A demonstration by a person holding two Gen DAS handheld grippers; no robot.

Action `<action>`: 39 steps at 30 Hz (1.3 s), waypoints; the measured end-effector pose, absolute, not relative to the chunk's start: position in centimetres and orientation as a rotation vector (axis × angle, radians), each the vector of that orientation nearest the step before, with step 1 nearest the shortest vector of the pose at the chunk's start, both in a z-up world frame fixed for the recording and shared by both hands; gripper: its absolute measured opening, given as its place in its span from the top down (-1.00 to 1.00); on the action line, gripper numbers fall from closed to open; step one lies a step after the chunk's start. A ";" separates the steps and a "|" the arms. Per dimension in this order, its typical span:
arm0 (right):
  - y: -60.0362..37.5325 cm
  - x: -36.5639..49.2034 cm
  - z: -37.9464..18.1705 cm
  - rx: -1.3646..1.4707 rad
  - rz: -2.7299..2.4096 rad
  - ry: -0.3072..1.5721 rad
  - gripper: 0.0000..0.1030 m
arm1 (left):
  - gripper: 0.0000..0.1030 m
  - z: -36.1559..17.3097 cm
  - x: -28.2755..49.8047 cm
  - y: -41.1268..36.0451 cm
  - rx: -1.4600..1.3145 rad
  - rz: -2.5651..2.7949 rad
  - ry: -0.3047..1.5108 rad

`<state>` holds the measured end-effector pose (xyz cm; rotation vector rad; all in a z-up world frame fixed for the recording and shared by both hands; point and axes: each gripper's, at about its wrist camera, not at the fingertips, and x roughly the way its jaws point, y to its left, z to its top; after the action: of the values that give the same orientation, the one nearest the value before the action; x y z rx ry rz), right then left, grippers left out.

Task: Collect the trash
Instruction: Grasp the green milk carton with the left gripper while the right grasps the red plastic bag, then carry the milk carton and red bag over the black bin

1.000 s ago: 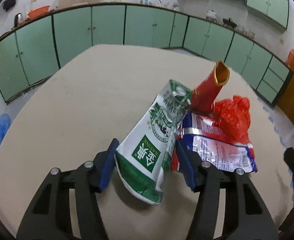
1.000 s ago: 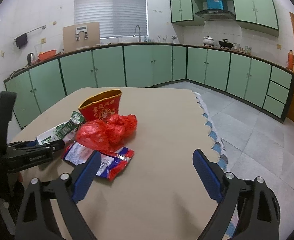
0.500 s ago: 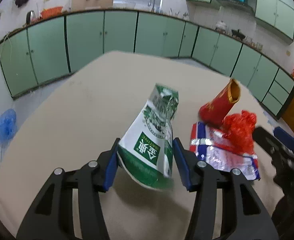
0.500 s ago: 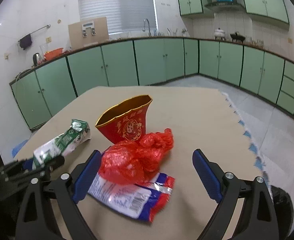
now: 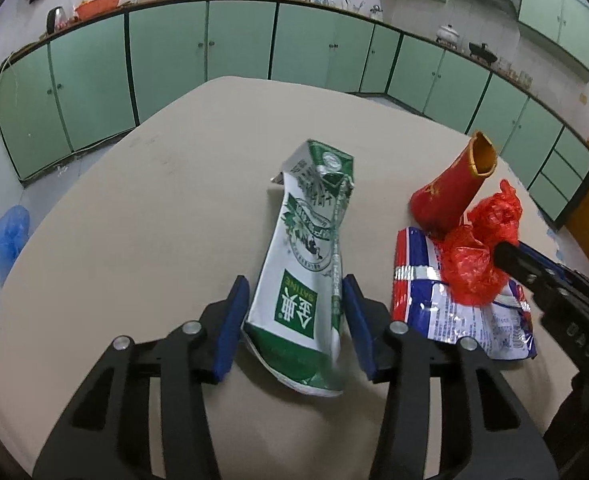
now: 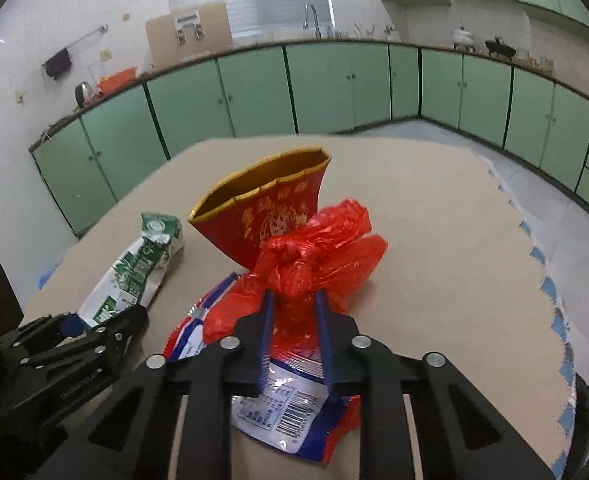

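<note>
On the beige table (image 5: 154, 208): flattened green-and-white milk carton (image 5: 308, 264), lower end clamped between left gripper (image 5: 296, 320) pads. Beside it, crumpled red plastic bag (image 6: 314, 256), pinched in nearly closed right gripper (image 6: 294, 308), atop blue-and-white snack wrapper (image 6: 290, 412). Behind, red gold-rimmed paper box (image 6: 270, 208), tilted. Beyond, green cabinets (image 5: 198, 44).

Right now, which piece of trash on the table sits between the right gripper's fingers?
The crumpled red plastic bag: the right gripper is closed on its knot. The flattened green-and-white milk carton sits in the left gripper instead.
</note>
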<state>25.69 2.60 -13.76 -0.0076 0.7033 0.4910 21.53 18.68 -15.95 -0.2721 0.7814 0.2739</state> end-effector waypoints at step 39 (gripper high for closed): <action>-11.2 15.9 -5.4 0.081 0.377 0.483 0.77 | 0.14 -8.6 17.1 1.7 -0.147 -0.075 0.592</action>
<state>15.89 -11.24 -5.37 0.0808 0.4832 0.3766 17.13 1.67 -8.56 -0.1474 0.5921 -0.0747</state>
